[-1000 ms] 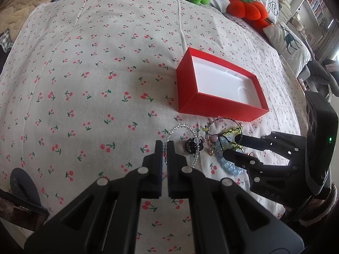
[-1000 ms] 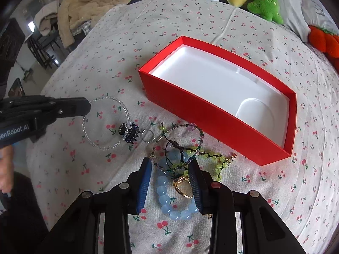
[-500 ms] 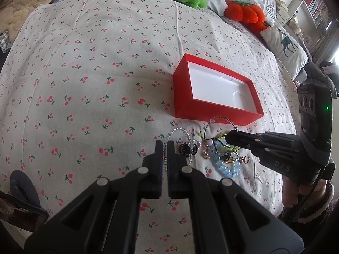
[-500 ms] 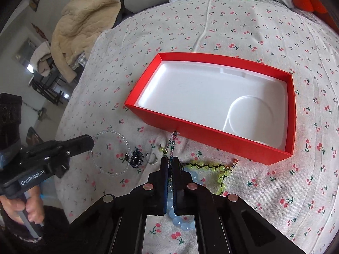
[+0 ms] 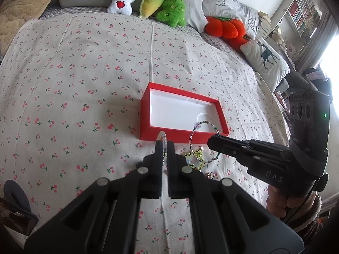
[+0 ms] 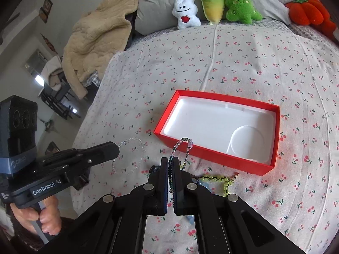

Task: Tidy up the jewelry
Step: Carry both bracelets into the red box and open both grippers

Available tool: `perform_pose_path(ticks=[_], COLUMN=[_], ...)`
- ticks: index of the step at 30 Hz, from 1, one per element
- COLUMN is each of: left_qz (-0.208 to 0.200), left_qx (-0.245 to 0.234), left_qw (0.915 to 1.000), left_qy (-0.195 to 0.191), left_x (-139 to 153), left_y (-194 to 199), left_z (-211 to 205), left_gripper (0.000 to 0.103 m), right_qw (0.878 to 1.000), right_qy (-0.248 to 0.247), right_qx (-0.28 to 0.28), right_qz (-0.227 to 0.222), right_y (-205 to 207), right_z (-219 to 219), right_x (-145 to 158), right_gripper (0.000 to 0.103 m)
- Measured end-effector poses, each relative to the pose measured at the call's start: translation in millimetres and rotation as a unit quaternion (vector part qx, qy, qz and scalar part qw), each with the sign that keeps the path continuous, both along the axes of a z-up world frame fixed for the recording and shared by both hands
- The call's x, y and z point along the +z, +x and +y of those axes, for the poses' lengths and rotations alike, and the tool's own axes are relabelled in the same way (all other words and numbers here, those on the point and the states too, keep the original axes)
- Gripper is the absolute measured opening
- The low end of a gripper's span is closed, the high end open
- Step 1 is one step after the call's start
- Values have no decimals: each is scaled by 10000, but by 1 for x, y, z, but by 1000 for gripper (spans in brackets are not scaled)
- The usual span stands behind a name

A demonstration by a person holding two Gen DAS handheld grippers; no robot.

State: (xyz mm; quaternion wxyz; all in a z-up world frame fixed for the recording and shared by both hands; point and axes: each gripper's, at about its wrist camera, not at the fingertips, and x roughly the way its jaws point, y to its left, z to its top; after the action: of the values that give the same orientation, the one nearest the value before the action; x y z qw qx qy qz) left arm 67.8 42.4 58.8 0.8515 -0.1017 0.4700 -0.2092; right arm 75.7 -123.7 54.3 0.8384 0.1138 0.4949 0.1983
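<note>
Dangling from the right tool (image 6: pixel 171 161), dark beaded bracelet (image 6: pixel 184 142).

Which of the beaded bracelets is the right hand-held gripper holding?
The dark multicoloured seed-bead bracelet, looped up from the right hand-held gripper. The clear crystal-bead bracelet hangs from the left gripper; the yellow-green one lies on the bedspread.

I'm now lifting both bracelets up off the bedspread (image 5: pixel 84 74): my right gripper (image 6: pixel 170 160) clamping the dark beaded bracelet (image 6: pixel 184 146), left gripper (image 5: pixel 163 146) raising the clear bead bracelet (image 6: pixel 131 142), both near the red box (image 6: pixel 211 154).
</note>
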Motion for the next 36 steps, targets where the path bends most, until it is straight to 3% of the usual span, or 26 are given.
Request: perform_pose_path(ticks=[7, 11, 14, 19, 28, 36], left_qz=[-216, -79, 58, 275, 82, -53], left_qx=[-180, -237, -172, 29, 252, 304], left_qw=[9986, 9966, 9963, 9990, 9993, 9972], left_qy=[-446, -791, -838, -355, 280, 676], left_x=[11, 4, -9, -34, -49, -55], left_y=[24, 41, 55, 68, 79, 85], left_z=[-31, -47, -53, -50, -48, -54], left_gripper=[4, 4, 4, 4, 4, 4], right_qw=[9978, 9965, 9956, 9945, 9918, 9942], right_qy=[113, 133, 165, 302, 1016, 355], right_qx=[-605, -806, -922, -994, -723, -957], right_qz=[-247, -204, -101, 135, 270, 341], right_y=[14, 28, 37, 46, 61, 69], right_z=[-32, -43, -52, -64, -66, -81], right_x=[21, 18, 10, -8, -20, -36], right_gripper=[3, 3, 3, 3, 3, 3])
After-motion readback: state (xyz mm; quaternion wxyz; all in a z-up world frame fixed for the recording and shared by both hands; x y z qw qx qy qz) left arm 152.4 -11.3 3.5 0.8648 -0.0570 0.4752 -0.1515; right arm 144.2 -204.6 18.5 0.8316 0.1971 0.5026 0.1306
